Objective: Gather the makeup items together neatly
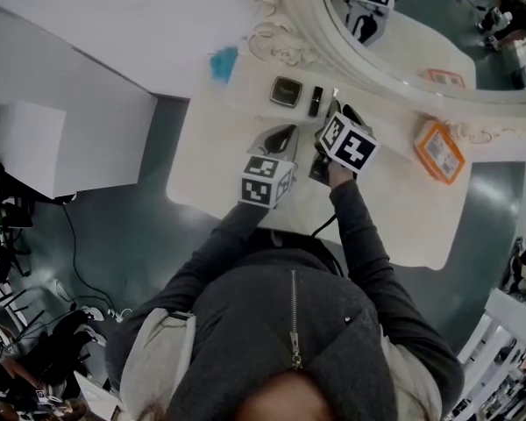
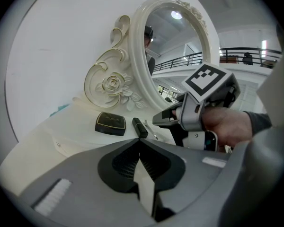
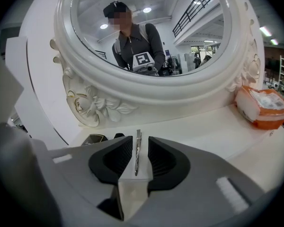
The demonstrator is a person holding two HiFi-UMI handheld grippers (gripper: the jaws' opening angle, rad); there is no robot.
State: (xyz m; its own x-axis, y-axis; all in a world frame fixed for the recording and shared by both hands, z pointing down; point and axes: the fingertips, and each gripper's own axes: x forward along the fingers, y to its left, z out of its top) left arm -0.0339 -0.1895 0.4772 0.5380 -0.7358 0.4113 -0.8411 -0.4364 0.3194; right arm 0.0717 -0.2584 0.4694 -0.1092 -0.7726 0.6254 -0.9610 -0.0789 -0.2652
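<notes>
Right tongs (image 3: 137,144): spread, ribbed pads standing clear on both sides of a slim metal tool (image 3: 137,151), probably tweezers or a hair clip; nothing is pinched. Left tongs (image 2: 140,146): pressed together, empty, held back over the near part of the bench (image 3: 203,131). Slim metal tool: appears to lie flat on the bench in the gap between the right pads, just beside the lipstick tube (image 2: 140,127), with the dark compact (image 2: 110,123) just beyond that. The three sit in a short row below the carved mirror frame (image 3: 104,105). Long axis of the tool: runs along the line the right tongs point, from the person toward the mirror, roughly parallel with the lipstick tube. The far end points at the frame; which end is the working tip cannot be told. Orange packet (image 3: 262,105): well apart, at the right end of the bench. Hazards, as judged: the tool is thin and light on a smooth top, so a pad brushing it as the tongs draw back could drag it or swing it out of line with its neighbours. A sideways exit could knock the lipstick tube, which would likely roll. A clean lift straight back along the tool's axis looks safest.
</notes>
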